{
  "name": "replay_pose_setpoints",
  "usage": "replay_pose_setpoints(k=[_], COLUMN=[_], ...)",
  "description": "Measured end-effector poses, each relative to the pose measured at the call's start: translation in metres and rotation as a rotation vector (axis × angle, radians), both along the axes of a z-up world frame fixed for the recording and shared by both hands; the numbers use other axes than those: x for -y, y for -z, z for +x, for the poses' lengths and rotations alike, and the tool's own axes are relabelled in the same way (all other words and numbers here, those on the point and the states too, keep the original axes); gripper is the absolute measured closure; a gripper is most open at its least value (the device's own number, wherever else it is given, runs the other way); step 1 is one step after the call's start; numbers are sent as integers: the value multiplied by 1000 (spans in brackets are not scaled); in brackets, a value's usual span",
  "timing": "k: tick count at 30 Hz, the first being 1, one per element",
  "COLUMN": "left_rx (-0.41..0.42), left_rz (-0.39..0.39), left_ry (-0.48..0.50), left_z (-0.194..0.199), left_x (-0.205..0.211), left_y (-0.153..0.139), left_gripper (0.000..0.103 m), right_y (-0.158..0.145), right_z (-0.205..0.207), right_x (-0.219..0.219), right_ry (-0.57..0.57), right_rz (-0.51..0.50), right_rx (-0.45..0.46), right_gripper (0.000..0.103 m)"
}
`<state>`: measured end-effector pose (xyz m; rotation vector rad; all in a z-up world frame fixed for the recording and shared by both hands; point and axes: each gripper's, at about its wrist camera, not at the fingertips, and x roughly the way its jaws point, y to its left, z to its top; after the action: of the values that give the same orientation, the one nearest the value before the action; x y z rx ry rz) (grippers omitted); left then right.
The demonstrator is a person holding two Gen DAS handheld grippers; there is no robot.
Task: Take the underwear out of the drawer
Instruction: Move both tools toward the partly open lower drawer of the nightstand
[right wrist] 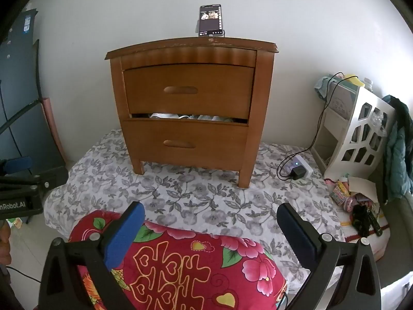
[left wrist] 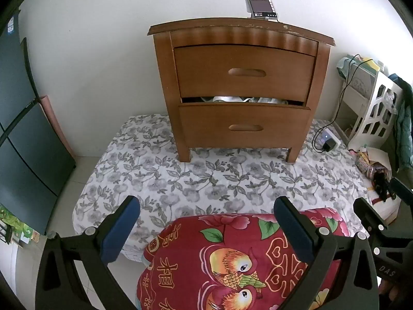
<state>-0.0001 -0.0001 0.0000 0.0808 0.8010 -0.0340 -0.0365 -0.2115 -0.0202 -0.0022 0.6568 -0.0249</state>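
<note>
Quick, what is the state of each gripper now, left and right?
Left gripper: open, holding nothing.
Right gripper: open, holding nothing.

Inside the wooden nightstand point(left wrist: 240, 85), you see only a thin strip of pale, crumpled fabric point(left wrist: 240, 100) through the gap above the lower drawer point(right wrist: 185, 142); what garments these are cannot be told. The upper drawer point(right wrist: 188, 91) hides its contents fully. At 12 o'clock, the phone point(left wrist: 260, 1) shows a screen too small to read. At 9 o'clock, a dark panel point(left wrist: 23, 129) is cut off by the left-wrist picture's edge. At 3 o'clock, clutter point(right wrist: 358, 201) beside the white rack point(right wrist: 361, 134) blurs into indistinct shapes. The red quilt point(right wrist: 180, 266) runs off the bottom edge.
</note>
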Motion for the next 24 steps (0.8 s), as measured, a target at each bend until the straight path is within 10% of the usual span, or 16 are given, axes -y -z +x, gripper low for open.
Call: replay_pose_setpoints(k=[24], left_rx=[-21], left_rz=[-72], left_ry=[-47], left_z=[25], left_x=[-21], left_y=[20], left_gripper=[0], right_y=[10], right_z=[7], right_x=[3], right_ry=[-1], right_rz=[20], right_rx=[-5], right_gripper=[0])
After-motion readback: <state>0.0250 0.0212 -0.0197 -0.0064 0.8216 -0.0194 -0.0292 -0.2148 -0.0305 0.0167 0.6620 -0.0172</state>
